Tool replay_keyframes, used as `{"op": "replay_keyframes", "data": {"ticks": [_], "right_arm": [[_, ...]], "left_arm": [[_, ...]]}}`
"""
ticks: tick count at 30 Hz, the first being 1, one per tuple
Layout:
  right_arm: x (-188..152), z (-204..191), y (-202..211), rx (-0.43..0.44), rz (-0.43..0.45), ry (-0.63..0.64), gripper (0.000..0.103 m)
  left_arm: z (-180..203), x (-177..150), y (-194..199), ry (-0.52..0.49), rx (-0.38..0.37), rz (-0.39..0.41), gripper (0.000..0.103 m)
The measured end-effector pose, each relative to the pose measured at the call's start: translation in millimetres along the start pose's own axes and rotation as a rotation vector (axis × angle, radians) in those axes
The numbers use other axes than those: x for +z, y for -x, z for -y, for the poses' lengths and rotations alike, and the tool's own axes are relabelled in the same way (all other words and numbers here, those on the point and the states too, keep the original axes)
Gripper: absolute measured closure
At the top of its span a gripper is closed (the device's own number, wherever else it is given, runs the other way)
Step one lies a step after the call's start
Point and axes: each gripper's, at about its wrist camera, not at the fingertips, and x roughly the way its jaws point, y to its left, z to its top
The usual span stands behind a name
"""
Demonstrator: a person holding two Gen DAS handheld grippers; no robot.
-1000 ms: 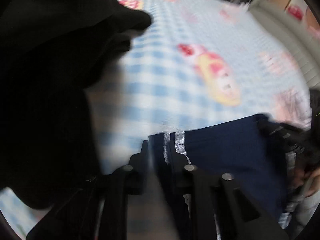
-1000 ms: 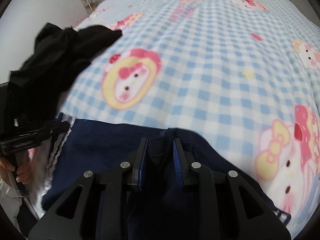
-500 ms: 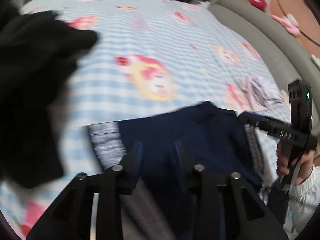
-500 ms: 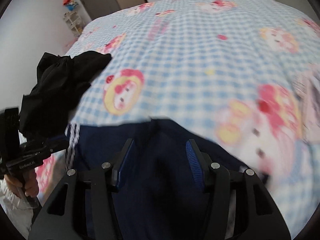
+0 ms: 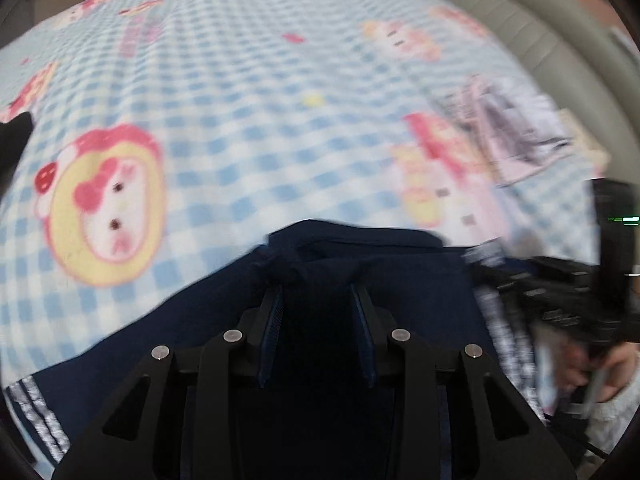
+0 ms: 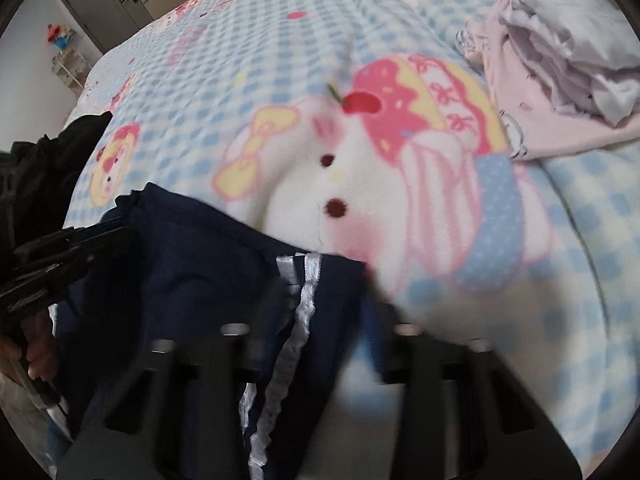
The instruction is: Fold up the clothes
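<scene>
A navy blue garment [image 5: 224, 320] with white striped trim lies on the checked bedspread, near its front edge. My left gripper [image 5: 318, 296] is open over its middle, the fingers apart with dark cloth beneath them. The garment also shows in the right wrist view [image 6: 192, 264], its white-trimmed edge [image 6: 298, 312] lying between my right gripper's fingers. My right gripper [image 6: 320, 300] is open and blurred, over that trimmed edge. Each gripper shows at the other view's side: the right one [image 5: 560, 300] and the left one [image 6: 48, 264].
The blue-and-white checked bedspread [image 5: 248, 92] with cartoon prints covers the bed. A pale pink and lilac pile of clothes [image 6: 560, 64] lies at the right. A black garment heap [image 6: 44, 168] lies at the left. A grey padded bed edge [image 5: 540, 28] runs along the right.
Both grippers have let go of the navy garment and opened. The left gripper has swung right over its middle; the right gripper has swung right to the trimmed edge.
</scene>
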Motion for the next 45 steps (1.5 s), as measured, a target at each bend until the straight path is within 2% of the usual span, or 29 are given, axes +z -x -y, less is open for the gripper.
{"op": "replay_keyframes", "data": {"ticks": [1,2,5,10,11,12,13,14,15,16,19,21,24,25,26,27,28,29,32,35,37,39,41,42,43,45], "right_arm": [[1.0,3.5,5.2,0.006,0.013,-0.001,0.093],[2.2,7.5,11.3,0.013,0.026,-0.005,0.098],[0.7,10.9,22.6,0.010,0.046,-0.010,0.098],[-2.7,15.8,35.9,0.006,0.069,-0.023,0.098],[-3.6,17.8,33.4,0.014,0.063,-0.033,0.097],[-3.0,19.6,28.7,0.025,0.047,-0.043,0.094],[-3.0,20.5,23.5,0.029,0.024,-0.050,0.089],[-3.6,21.0,18.4,0.028,0.000,-0.057,0.076],[-3.8,18.9,16.7,0.040,-0.010,-0.051,0.066],[-3.7,15.5,18.7,0.044,-0.006,-0.035,0.062],[-3.6,8.5,27.3,0.039,0.015,0.001,0.060],[-4.9,13.0,30.5,0.026,0.007,-0.017,0.053],[-7.6,16.9,25.3,0.010,-0.016,-0.017,0.052],[-8.2,16.5,22.4,0.011,-0.017,-0.006,0.053],[-8.9,16.1,19.5,0.012,-0.019,0.005,0.065],[-9.5,15.7,16.6,0.014,-0.021,0.015,0.083],[-10.1,15.3,13.7,0.015,-0.023,0.026,0.089],[-9.1,14.9,15.0,0.004,-0.008,0.024,0.097],[-2.8,7.1,38.2,0.009,0.110,0.041,0.099],[0.6,8.8,38.2,-0.026,0.124,0.045,0.099],[-1.1,19.2,29.4,-0.012,0.081,-0.007,0.098],[-3.4,30.9,19.4,0.010,0.030,-0.068,0.093],[-8.8,29.4,33.9,0.018,0.057,-0.062,0.087],[-12.3,25.7,43.9,0.016,0.077,-0.041,0.080],[-16.6,22.6,51.7,0.018,0.086,-0.030,0.077],[-25.9,17.2,65.6,0.026,0.096,-0.017,0.076]], "left_arm": [[-2.2,0.2,0.4,0.009,0.012,0.003,0.066],[-3.1,-0.3,4.4,0.009,-0.016,0.026,0.070],[-3.8,-2.5,15.2,-0.006,-0.124,0.094,0.067],[1.4,3.9,6.8,-0.048,-0.066,0.072,0.067],[1.5,6.0,4.6,-0.055,0.003,0.075,0.067],[1.4,8.1,2.1,-0.063,0.087,0.080,0.068],[-1.5,9.6,-0.1,-0.054,0.132,0.073,0.068],[-5.3,10.9,-2.1,-0.041,0.167,0.064,0.069],[-8.5,11.2,1.5,-0.017,0.148,0.074,0.069],[-11.6,11.1,6.7,0.010,0.116,0.090,0.070],[-2.4,5.0,17.7,-0.021,0.008,0.085,0.067],[3.9,-0.9,19.9,-0.046,-0.046,0.072,0.066],[4.5,-7.2,3.4,-0.075,-0.016,0.025,0.067],[2.0,-7.2,-1.8,-0.072,-0.012,0.013,0.067],[2.1,-5.9,-3.6,-0.068,-0.012,0.017,0.069],[3.0,-4.4,-4.5,-0.066,-0.014,0.026,0.073],[5.5,-1.7,-3.0,-0.078,0.000,0.045,0.083],[9.9,2.0,-0.5,-0.106,0.021,0.065,0.100],[13.7,15.3,2.3,-0.134,0.017,0.098,0.100],[8.6,30.9,-12.9,-0.121,0.076,0.077,0.096],[4.1,36.1,-26.1,-0.078,0.108,0.010,0.093],[7.4,28.2,-7.8,-0.071,0.092,0.035,0.076],[11.8,18.8,14.3,-0.070,0.071,0.072,0.067],[13.9,14.1,25.3,-0.069,0.061,0.090,0.067],[16.1,9.4,36.4,-0.068,0.050,0.108,0.067],[19.1,-3.5,55.9,-0.064,0.046,0.129,0.067]]}}
